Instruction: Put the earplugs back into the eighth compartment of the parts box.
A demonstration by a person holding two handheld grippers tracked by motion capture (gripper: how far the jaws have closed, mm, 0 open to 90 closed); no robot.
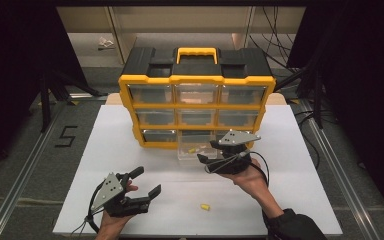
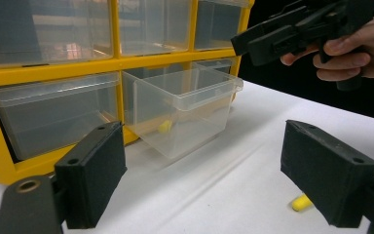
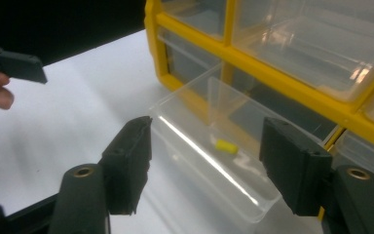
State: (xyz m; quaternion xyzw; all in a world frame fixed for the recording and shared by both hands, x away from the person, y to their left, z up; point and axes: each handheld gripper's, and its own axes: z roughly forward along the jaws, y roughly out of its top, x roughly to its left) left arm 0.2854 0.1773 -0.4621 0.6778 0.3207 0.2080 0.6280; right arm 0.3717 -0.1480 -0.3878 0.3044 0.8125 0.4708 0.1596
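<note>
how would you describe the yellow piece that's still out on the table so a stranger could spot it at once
Start at the yellow and black drawer cabinet on the white table. Come toward the near edge, between the two grippers: the small yellow piece lies there on bare table. Its twin sits inside the pulled-out clear drawer.

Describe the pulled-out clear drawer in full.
The clear drawer is a see-through plastic bin with a lipped rim. It sits pulled out of the bottom middle slot of the yellow organiser, upright, its front end out over the white table. One small yellow piece lies on its floor. The right tool hovers at its front with its jaws open, not touching it.
</note>
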